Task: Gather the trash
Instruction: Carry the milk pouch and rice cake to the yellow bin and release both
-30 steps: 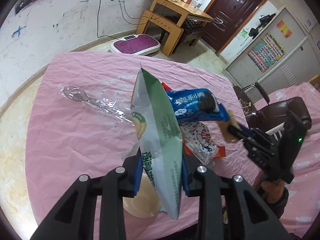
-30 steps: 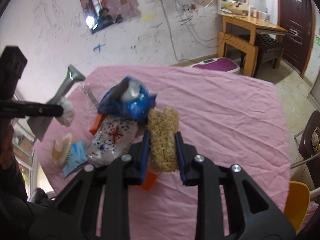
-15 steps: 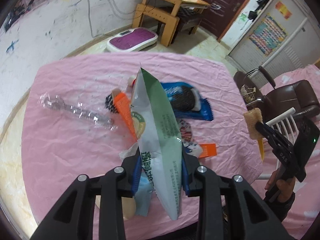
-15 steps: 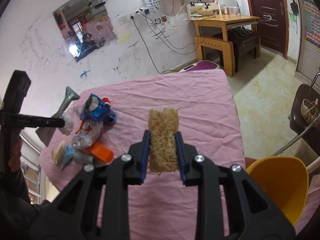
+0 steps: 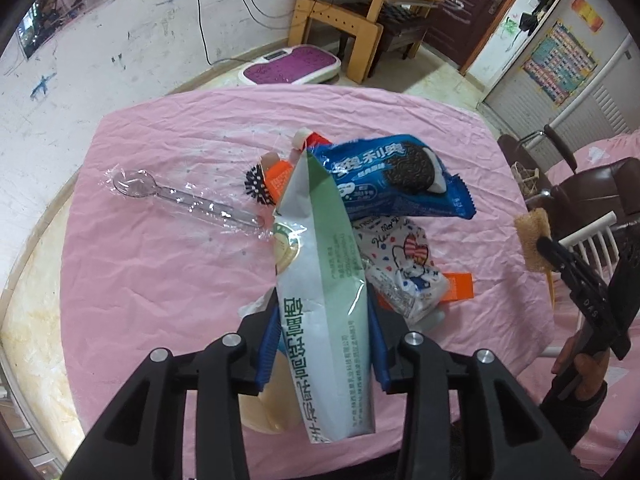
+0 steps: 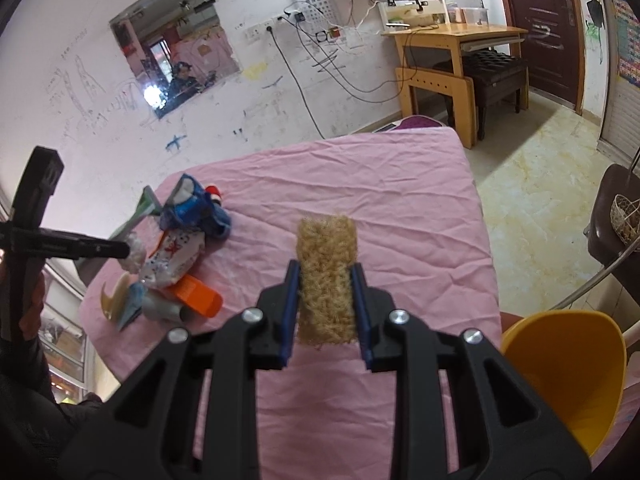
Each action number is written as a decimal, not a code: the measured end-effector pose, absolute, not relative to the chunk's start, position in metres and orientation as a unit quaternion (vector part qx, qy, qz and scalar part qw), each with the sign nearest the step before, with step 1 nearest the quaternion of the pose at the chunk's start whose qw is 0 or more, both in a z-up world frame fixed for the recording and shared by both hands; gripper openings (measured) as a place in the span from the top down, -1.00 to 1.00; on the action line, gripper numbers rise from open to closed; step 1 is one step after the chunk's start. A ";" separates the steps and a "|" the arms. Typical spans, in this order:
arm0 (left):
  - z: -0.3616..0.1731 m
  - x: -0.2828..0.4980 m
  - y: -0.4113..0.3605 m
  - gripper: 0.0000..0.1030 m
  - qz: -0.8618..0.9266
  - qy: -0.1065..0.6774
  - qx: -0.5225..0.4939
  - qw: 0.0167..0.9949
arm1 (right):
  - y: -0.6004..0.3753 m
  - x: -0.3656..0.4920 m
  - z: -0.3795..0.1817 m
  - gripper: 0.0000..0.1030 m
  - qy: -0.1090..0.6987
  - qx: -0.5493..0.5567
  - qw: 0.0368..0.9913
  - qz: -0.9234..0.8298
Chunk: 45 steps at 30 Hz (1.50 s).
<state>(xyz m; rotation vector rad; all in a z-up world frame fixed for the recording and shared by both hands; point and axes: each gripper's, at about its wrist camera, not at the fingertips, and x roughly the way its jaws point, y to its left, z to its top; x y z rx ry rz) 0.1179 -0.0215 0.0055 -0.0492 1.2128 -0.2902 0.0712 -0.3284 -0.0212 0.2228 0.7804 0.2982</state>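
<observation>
My left gripper [image 5: 322, 344] is shut on a white and green snack bag [image 5: 320, 272], held upright above the pink table [image 5: 160, 272]. My right gripper [image 6: 326, 296] is shut on a tan loofah sponge [image 6: 326, 276], held above the table near its right side; it also shows in the left wrist view [image 5: 534, 240]. On the table lie a blue Oreo packet [image 5: 396, 178], a white cartoon-print wrapper [image 5: 404, 264], an orange box [image 5: 460, 286] and a wrapped clear plastic spoon [image 5: 180, 198]. The trash pile shows in the right wrist view [image 6: 180, 256].
A yellow bin [image 6: 568, 376] stands off the table's right corner. A brown chair [image 5: 588, 184] and a white chair back [image 5: 592, 236] are beside the table. A beige lid [image 5: 268, 404] lies under the left gripper. A wooden desk [image 6: 452, 56] stands by the wall.
The right gripper has carried the loofah sponge away from the trash pile to the table's right side. The yellow bin has come into view. The left gripper still holds the bag upright.
</observation>
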 end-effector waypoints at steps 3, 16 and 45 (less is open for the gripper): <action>0.011 0.117 -0.023 0.31 -0.131 0.562 -0.014 0.816 | -0.333 0.068 -0.022 0.53 0.377 0.111 0.908 0.143; 0.048 0.098 -0.043 0.46 -0.145 0.514 0.020 0.845 | -0.351 0.052 -0.014 0.53 0.352 0.127 0.919 0.127; -0.056 0.073 -0.435 -0.33 -0.412 0.593 0.148 0.675 | -0.546 -0.056 -0.109 -0.07 0.389 0.238 0.887 -0.075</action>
